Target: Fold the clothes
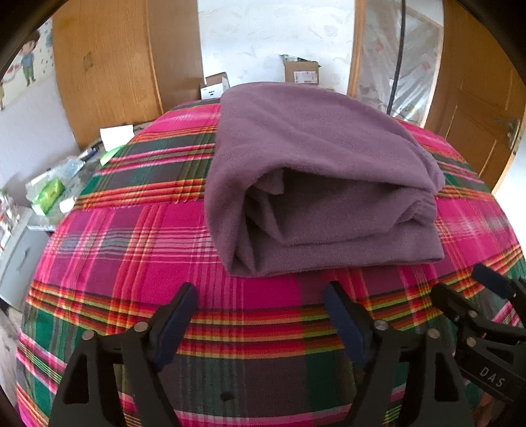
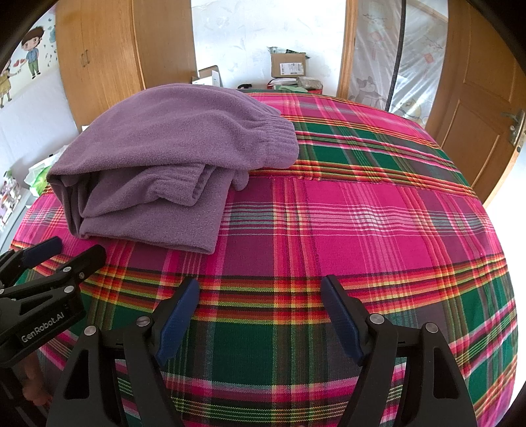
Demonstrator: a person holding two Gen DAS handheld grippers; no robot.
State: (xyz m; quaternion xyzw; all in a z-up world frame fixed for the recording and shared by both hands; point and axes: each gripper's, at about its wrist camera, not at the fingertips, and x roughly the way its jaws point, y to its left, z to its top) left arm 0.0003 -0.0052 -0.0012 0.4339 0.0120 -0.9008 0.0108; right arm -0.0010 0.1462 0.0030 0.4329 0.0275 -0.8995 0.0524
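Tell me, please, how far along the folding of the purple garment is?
Done: the purple fleece garment lies folded in layers on the plaid bedcover. In hand: nothing; the left gripper and right gripper are open, short of it. Left: perhaps tidying the loose edges.

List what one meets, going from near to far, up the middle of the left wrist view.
Open left gripper → pink and green plaid cloth → folded purple fleece garment → brown cardboard box → white wall.

"das" on the right tongs (image 1: 460, 282) — "genrobot.ai" on the left tongs (image 2: 77, 251).
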